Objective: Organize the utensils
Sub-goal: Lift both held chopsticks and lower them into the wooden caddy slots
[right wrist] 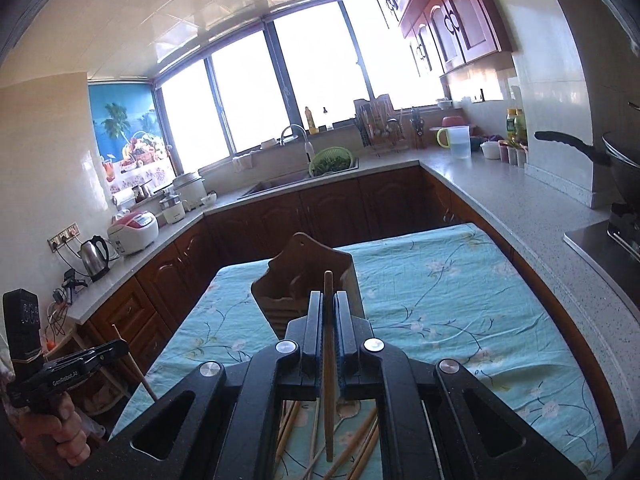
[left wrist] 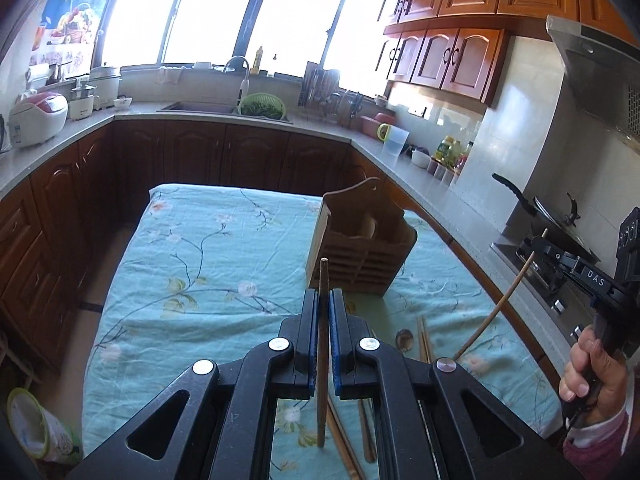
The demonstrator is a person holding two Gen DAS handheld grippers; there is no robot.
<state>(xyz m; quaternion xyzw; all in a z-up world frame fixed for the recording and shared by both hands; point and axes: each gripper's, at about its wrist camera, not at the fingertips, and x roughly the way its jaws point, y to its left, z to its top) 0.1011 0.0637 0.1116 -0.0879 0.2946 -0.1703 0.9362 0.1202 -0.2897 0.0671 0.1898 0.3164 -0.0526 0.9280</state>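
Observation:
My left gripper (left wrist: 324, 300) is shut on a brown chopstick (left wrist: 322, 320) that stands upright between the blue pads. A wooden utensil holder (left wrist: 360, 252) stands on the table just beyond it. My right gripper (right wrist: 329, 304) is shut on a wooden chopstick (right wrist: 329, 360), close in front of the holder (right wrist: 304, 272). The right gripper also shows in the left wrist view (left wrist: 540, 248), with its chopstick (left wrist: 500, 308) slanting down. Loose chopsticks (right wrist: 360, 448) and a spoon (left wrist: 405, 338) lie on the cloth below.
The table carries a teal floral cloth (left wrist: 192, 248). Counters with dark wood cabinets run around it. A sink (left wrist: 200, 107) with a green colander (left wrist: 262, 106) is at the back, a rice cooker (left wrist: 36, 120) on the left and a wok on the stove (left wrist: 560, 224) on the right.

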